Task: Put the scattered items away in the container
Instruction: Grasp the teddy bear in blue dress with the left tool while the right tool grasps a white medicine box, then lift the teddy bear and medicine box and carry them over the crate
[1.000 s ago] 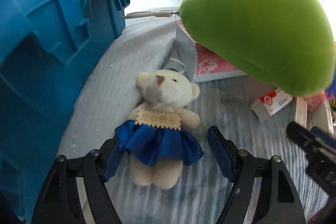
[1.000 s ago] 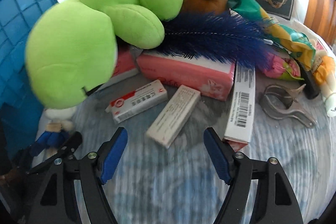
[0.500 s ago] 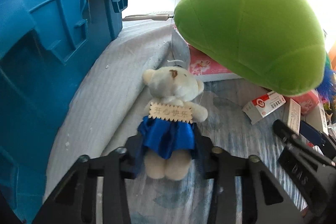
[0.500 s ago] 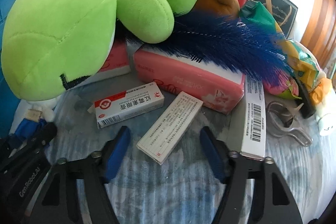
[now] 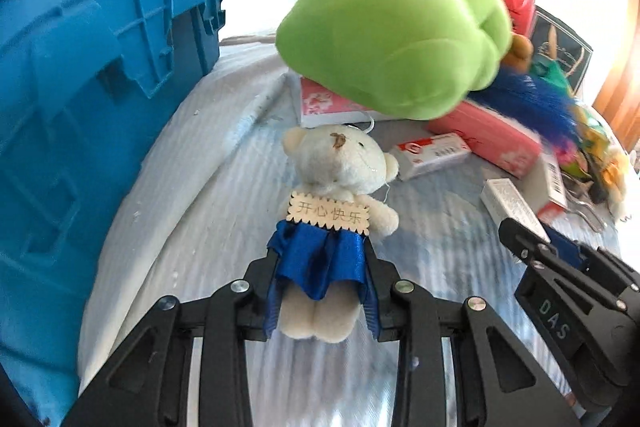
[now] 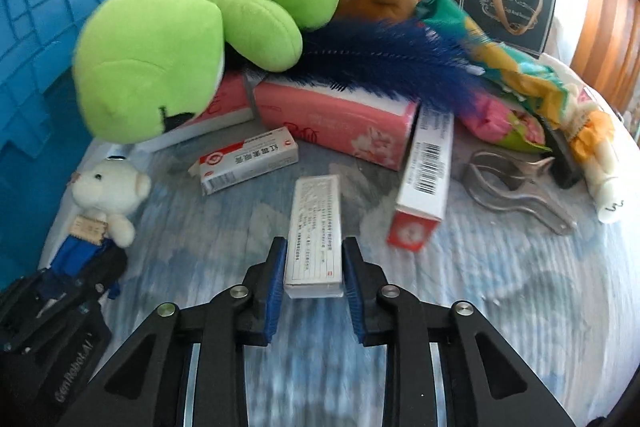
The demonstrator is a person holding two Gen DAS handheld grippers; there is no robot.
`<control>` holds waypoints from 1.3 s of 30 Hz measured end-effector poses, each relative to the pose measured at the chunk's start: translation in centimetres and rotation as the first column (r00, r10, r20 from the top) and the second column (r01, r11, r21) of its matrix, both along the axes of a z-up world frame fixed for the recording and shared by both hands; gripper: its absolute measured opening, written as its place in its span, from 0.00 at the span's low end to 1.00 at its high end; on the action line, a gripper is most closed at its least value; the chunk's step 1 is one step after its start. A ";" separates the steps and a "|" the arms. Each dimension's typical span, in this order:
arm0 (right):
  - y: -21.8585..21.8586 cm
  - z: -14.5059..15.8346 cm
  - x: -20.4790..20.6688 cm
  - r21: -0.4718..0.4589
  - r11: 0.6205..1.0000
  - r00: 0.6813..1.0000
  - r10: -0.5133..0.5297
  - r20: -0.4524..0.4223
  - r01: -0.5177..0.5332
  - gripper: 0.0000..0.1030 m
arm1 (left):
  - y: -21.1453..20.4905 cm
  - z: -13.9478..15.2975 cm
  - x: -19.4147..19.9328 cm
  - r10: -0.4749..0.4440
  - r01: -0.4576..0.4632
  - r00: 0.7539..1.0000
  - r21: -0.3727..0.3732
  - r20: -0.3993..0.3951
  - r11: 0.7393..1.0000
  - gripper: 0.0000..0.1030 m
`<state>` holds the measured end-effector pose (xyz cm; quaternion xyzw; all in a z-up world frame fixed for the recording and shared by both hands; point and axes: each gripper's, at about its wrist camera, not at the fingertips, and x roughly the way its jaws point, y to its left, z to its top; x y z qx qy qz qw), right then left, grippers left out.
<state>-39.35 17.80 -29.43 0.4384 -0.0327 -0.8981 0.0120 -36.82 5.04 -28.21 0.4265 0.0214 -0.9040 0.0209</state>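
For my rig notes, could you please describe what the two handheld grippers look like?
Both the left gripper and right gripper are matte black linkage frames with silver rivets and blue ribbed pads on the jaws. White lettering marks each body's side. No cables show.

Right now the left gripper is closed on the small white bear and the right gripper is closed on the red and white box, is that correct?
Not quite. The right wrist view shows the right gripper closed on the plain white box; the red and white box lies free beside it. The left gripper does hold the small white bear.
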 end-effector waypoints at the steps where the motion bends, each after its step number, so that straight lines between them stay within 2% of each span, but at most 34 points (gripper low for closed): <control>1: 0.2 0.4 0.6 -0.001 1.000 1.000 0.005 -0.008 -0.005 0.26 | 0.3 0.5 0.7 0.001 -0.001 1.000 0.001 -0.009 1.000 0.31; 6: 2.3 3.2 4.1 -0.011 0.999 0.998 0.033 -0.054 -0.033 0.26 | 2.6 3.8 2.5 0.000 0.000 0.998 -0.003 -0.062 1.000 0.31; 9: 2.5 5.8 5.7 -0.020 0.998 0.994 0.061 -0.096 -0.063 0.26 | 2.6 6.1 4.2 -0.002 0.002 0.995 0.006 -0.100 1.000 0.31; 14: 2.8 12.7 8.2 -0.023 0.992 0.973 0.115 -0.198 -0.122 0.26 | 3.3 12.7 7.5 0.016 -0.015 0.979 0.005 -0.202 1.000 0.31; 21: 1.3 22.9 11.9 -0.020 0.971 0.908 0.216 -0.360 -0.238 0.26 | 1.6 22.5 12.7 0.067 -0.077 0.933 -0.014 -0.353 0.997 0.31; 26: -3.0 28.4 13.7 -0.024 0.930 0.837 0.320 -0.443 -0.368 0.26 | -2.4 27.5 15.9 0.133 -0.166 0.897 -0.043 -0.422 0.985 0.31; 28: -5.6 30.1 14.4 -0.013 0.909 0.807 0.365 -0.464 -0.418 0.26 | -4.4 28.7 16.7 0.151 -0.191 0.891 -0.052 -0.429 0.980 0.31; 31: -9.7 31.7 15.0 -0.002 0.876 0.773 0.424 -0.472 -0.482 0.26 | -8.4 29.9 17.8 0.167 -0.216 0.895 -0.075 -0.414 0.973 0.31; 35: -16.0 33.0 15.0 -0.003 0.833 0.744 0.492 -0.451 -0.553 0.26 | -14.9 30.5 18.2 0.189 -0.230 0.909 -0.070 -0.371 0.971 0.31; 39: -22.8 33.5 14.7 0.022 0.826 0.745 0.520 -0.418 -0.564 0.26 | -21.7 30.2 17.4 0.195 -0.227 0.930 -0.069 -0.312 0.971 0.31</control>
